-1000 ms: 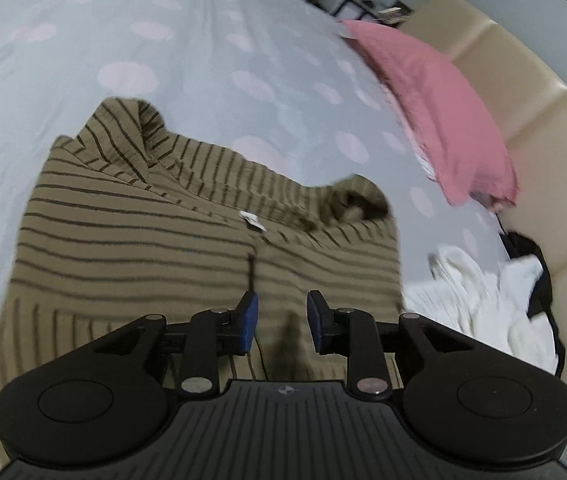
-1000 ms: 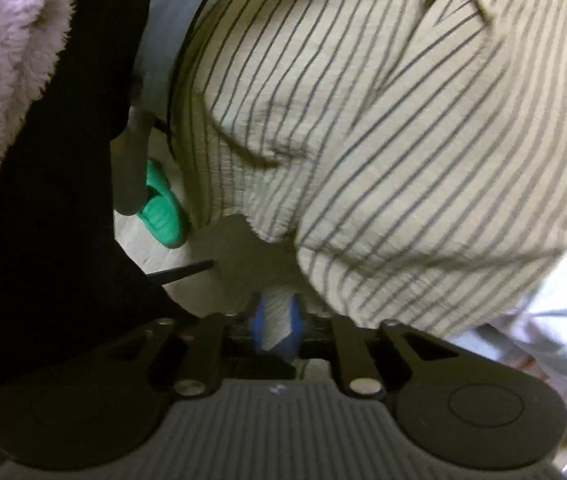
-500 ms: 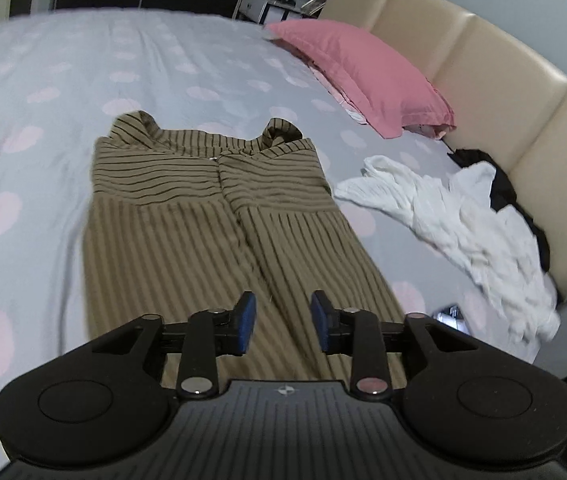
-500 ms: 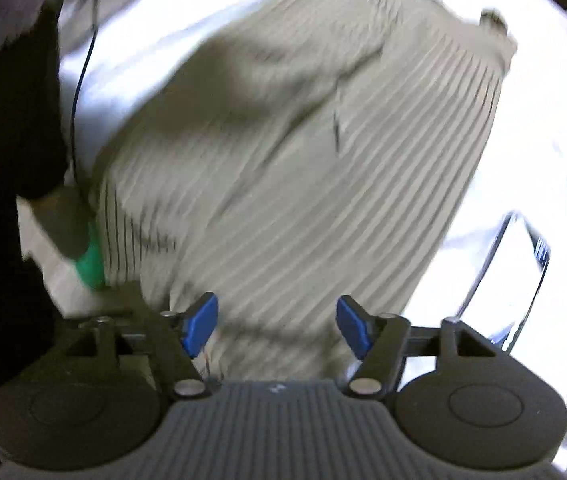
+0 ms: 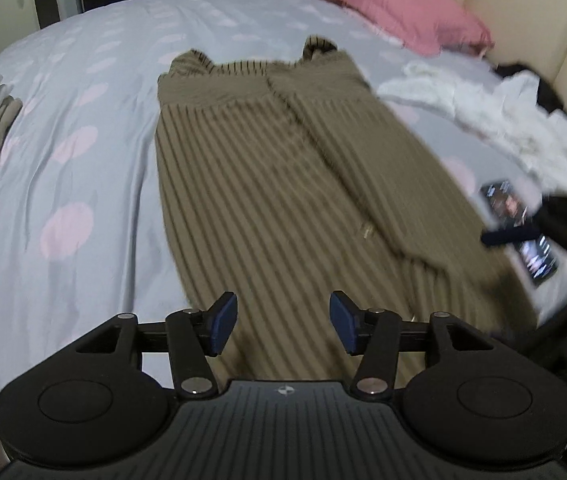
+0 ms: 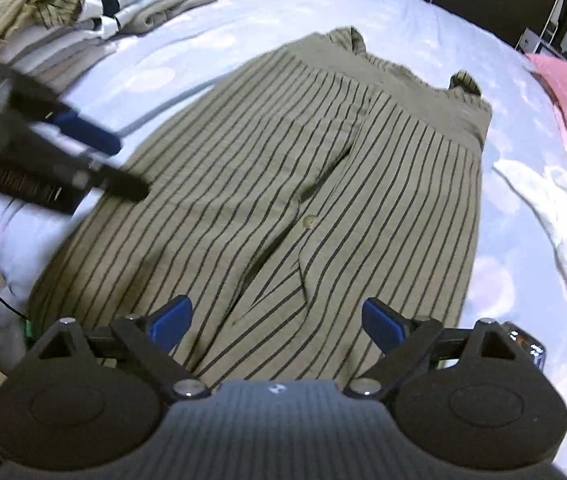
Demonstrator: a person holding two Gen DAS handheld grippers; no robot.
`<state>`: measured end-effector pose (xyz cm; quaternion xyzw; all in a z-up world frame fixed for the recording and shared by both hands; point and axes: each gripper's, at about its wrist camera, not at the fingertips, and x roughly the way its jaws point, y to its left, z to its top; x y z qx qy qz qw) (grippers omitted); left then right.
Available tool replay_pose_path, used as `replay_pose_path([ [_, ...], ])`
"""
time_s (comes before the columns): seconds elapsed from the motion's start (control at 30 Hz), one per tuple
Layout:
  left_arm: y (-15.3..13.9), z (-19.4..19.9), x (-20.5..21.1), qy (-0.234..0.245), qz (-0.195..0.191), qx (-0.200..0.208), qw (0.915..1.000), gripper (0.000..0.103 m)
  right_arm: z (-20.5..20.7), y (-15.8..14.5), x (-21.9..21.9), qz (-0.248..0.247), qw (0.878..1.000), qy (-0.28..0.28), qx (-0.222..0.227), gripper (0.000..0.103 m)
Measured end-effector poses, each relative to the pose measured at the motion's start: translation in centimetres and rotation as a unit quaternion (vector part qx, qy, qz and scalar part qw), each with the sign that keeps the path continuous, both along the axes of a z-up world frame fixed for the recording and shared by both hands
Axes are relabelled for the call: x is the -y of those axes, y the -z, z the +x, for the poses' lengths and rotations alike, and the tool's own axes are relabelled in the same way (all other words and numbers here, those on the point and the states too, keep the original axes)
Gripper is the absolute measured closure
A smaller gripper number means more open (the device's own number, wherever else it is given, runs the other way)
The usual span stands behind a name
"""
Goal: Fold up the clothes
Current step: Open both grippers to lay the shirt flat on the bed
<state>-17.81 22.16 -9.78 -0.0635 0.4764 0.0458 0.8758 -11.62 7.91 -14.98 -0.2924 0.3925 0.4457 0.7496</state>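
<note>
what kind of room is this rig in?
Almost certainly a bedroom: a spotted bedsheet under the striped shirt, a pink pillow against a padded headboard, folded clothes stacked nearby.

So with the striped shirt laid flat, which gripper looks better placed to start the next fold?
Roughly even, slightly right. Both the right gripper and left gripper hang open over the striped shirt at its near hem; the right sits by the phone-side edge.

A shirt (image 6: 283, 184) lies flat on the bed (image 5: 83, 128). Folded clothes (image 6: 95, 28) sit to its left, loose laundry (image 5: 503, 116) and a phone (image 5: 519, 232) to its right, a pillow (image 5: 395, 12) behind.
</note>
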Motion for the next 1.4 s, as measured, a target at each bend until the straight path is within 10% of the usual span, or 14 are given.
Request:
replay_pose_path([
  [0.3, 5.2, -2.6, 1.1, -0.020, 0.008, -0.066, 0.9976, 0.052, -0.2, 3.1, -1.1, -0.047, 0.997, 0.011, -0.052, 0.010],
  [0.97, 6.6, -3.4, 0.2, -0.007, -0.036, -0.073, 0.9967, 0.000, -0.5, 6.3, 0.0, -0.045, 0.993, 0.051, -0.095, 0.000],
  [1.4, 6.5, -4.3, 0.8, 0.012, -0.008, -0.052, 0.9985, 0.000, -0.6, 5.7, 0.0, -0.049, 0.994, 0.029, -0.091, 0.000],
])
